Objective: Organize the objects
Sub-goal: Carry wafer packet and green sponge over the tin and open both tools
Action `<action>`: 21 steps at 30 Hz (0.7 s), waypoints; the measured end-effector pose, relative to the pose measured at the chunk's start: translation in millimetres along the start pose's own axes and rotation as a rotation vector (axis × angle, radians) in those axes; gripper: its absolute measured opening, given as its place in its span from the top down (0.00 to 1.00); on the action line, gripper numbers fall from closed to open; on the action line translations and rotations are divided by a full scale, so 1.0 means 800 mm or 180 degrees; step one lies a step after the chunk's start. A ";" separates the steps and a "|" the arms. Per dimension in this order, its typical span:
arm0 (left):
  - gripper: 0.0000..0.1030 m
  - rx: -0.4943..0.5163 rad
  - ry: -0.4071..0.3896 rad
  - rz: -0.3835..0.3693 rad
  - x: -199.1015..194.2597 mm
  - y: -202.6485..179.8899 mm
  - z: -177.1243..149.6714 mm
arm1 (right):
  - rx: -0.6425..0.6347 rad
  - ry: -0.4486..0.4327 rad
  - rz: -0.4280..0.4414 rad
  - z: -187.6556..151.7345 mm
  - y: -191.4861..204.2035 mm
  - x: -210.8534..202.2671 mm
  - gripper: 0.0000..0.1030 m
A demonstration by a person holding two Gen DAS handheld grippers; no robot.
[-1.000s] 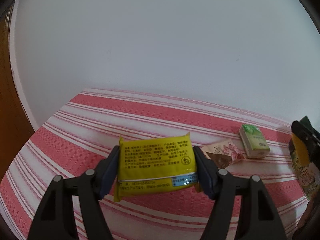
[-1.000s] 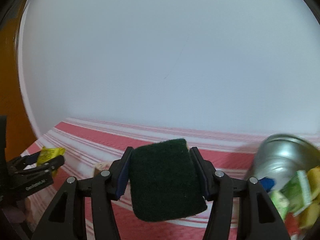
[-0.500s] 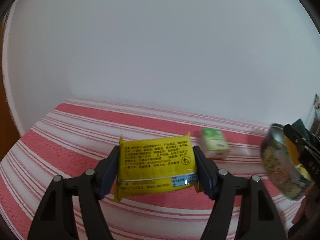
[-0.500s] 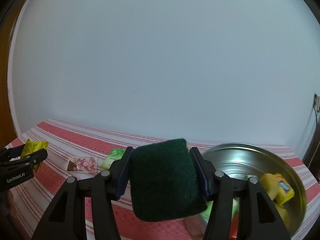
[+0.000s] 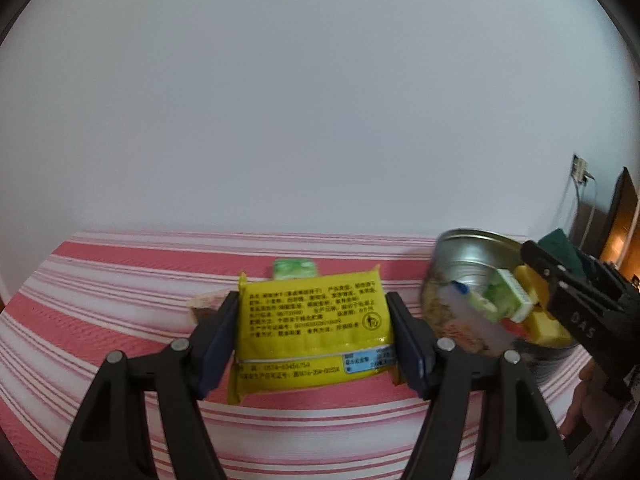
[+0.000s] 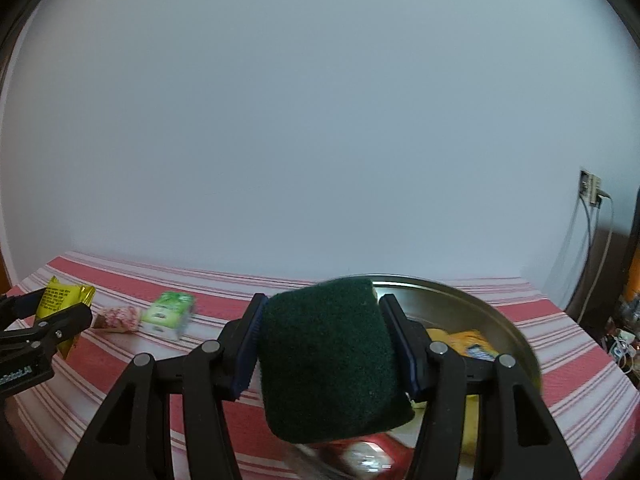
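Right gripper (image 6: 322, 354) pinching green scouring pad (image 6: 332, 360), metal bowl (image 6: 496, 316) directly beneath and ahead. Left gripper (image 5: 310, 340) clamping yellow packet (image 5: 312, 328); bowl off to its right, farther.

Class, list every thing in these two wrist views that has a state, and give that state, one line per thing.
Left hand-held gripper: shut on the yellow packet.
Right hand-held gripper: shut on the green sponge.
Yellow packet: held off the cloth, label facing the camera.
Green sponge: held in front of the bowl.
Metal bowl: partly filled with packets.
Green carton: lying on the striped cloth.
Pink sachet: lying beside the carton.
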State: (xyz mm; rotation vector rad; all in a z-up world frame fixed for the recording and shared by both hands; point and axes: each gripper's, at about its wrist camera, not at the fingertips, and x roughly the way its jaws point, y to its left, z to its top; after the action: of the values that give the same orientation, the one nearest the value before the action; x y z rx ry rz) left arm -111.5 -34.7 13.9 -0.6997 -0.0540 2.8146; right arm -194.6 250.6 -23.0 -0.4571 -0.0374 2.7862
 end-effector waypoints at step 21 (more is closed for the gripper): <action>0.32 0.0336 0.0091 -0.0548 0.052 -0.169 0.014 | 0.0065 0.0183 -0.0462 -0.027 -0.172 0.020 0.43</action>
State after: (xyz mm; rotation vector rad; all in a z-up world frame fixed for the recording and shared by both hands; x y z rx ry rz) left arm -122.3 106.7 17.0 -0.6769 0.0374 2.6218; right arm -160.2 385.5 -37.8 -0.5083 -0.0277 2.6278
